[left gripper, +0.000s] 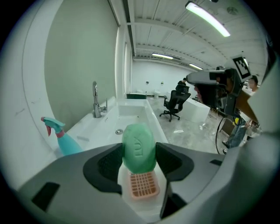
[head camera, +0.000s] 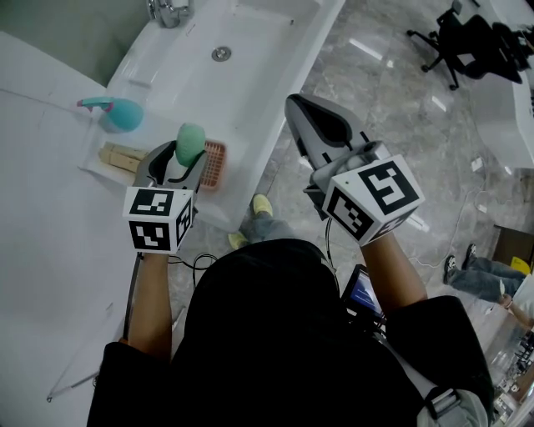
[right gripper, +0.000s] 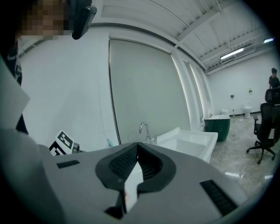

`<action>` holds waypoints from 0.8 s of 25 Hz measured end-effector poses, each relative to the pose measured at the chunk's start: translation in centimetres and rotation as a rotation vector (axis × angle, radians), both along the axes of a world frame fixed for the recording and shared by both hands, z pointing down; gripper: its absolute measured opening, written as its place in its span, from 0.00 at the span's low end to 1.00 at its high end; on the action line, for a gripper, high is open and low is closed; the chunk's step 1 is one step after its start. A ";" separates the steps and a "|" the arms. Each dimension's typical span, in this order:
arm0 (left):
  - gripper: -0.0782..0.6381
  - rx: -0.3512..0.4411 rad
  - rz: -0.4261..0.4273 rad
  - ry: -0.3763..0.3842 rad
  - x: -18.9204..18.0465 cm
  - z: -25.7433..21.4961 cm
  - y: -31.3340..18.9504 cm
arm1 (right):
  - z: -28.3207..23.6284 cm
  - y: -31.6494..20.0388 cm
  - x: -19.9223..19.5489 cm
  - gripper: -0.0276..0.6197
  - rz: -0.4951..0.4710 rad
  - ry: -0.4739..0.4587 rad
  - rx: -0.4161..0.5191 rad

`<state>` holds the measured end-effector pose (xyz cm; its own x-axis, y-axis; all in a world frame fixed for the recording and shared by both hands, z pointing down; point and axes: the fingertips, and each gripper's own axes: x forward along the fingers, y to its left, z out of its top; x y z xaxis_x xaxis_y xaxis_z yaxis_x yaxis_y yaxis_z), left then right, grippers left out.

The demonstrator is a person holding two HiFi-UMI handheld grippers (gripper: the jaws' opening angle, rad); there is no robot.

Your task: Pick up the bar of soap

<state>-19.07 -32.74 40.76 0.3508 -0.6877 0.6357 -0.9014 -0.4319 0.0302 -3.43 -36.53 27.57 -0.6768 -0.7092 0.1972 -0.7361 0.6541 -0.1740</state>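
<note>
The green oval bar of soap (head camera: 190,143) stands on edge between the pads of my left gripper (head camera: 185,160), which is shut on it. In the left gripper view the soap (left gripper: 139,146) fills the gap between the jaws of the left gripper (left gripper: 139,158), just over a pink slatted soap dish (left gripper: 144,185). That dish (head camera: 216,163) lies on the white counter beside the sink. My right gripper (head camera: 312,123) hangs to the right, over the floor, shut with nothing in it; in its own view the right gripper (right gripper: 137,151) shows its pads touching.
A teal spray bottle (head camera: 118,113) and wooden pieces (head camera: 122,157) sit on the counter left of the soap. The white sink basin (head camera: 250,58) with its faucet (head camera: 171,10) lies beyond. The counter edge drops to a marble floor (head camera: 392,100); an office chair (head camera: 464,43) stands far right.
</note>
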 end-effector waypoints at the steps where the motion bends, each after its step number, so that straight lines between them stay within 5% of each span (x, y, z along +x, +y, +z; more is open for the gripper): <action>1: 0.46 0.024 -0.006 0.006 -0.1 -0.8 -0.1 | -0.1 0.1 0.0 0.05 0.000 0.001 0.005; 11: 0.46 0.224 -0.070 0.132 -0.8 -8.6 0.7 | -2.3 1.0 -0.6 0.05 -0.010 -0.006 0.058; 20: 0.46 0.393 -0.137 0.168 -3.4 -14.1 1.8 | -4.7 1.1 -2.4 0.05 -0.036 -0.016 0.110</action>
<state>-22.44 -30.98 26.66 0.3158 -0.9128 0.2589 -0.9476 -0.3171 0.0379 -5.84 -35.45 22.85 -0.7044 -0.7014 0.1087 -0.7098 0.6956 -0.1111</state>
